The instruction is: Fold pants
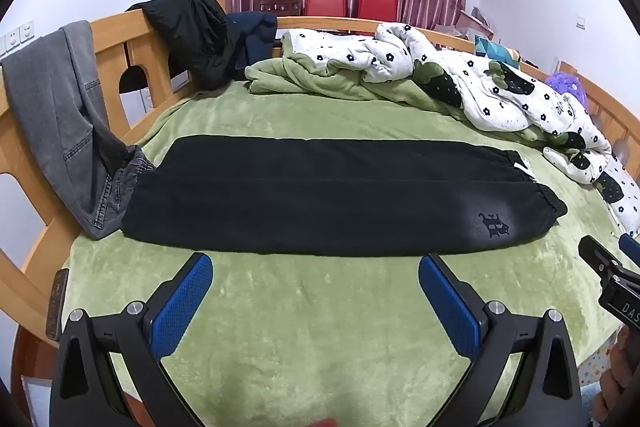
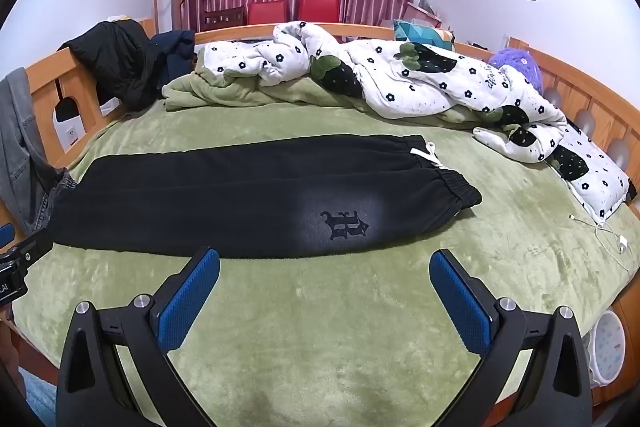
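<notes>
Black pants (image 1: 320, 195) lie flat across the green bed cover (image 1: 320, 315), legs stacked lengthwise, waistband with a white drawstring at the right end, a dark emblem on a faded patch near it. In the right wrist view the pants (image 2: 240, 195) stretch left from the waistband. My left gripper (image 1: 316, 267) hovers just in front of the pants' near edge, open, nothing between its blue pads. My right gripper (image 2: 325, 261) is also open and empty, close to the near edge below the emblem. The right gripper's tip shows at the left wrist view's right edge.
Grey jeans (image 1: 60, 115) hang over the wooden bed rail (image 1: 132, 55) at the left, touching the pants' leg end. A crumpled flowered duvet (image 1: 480, 83) and black jacket (image 1: 192, 31) lie at the back. A white charging cable (image 2: 608, 231) lies at the right.
</notes>
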Motion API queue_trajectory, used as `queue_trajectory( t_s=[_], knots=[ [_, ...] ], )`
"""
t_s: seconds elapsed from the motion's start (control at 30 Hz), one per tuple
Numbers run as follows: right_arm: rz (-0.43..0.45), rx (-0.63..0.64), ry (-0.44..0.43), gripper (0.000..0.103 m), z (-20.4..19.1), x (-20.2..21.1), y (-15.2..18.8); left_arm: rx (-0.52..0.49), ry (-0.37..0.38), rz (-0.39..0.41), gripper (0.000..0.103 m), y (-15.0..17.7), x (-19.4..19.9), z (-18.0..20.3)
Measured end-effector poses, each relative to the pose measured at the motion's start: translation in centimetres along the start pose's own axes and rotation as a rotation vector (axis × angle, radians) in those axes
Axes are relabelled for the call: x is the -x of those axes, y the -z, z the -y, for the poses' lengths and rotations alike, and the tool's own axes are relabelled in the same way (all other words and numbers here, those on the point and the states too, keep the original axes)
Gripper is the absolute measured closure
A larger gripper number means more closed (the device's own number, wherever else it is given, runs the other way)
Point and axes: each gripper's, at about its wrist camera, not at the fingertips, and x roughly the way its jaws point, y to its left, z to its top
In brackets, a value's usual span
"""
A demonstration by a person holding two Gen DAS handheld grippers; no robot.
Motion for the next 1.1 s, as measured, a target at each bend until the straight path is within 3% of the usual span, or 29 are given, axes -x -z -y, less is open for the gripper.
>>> queue_trajectory(
  t_s=[1.1],
  knots=[
    [0.006,0.014,0.008,0.000,-0.06,-0.09,0.08,-0.016,0.008,0.032,0.000,0.17,0.30,0.11]
  ],
)
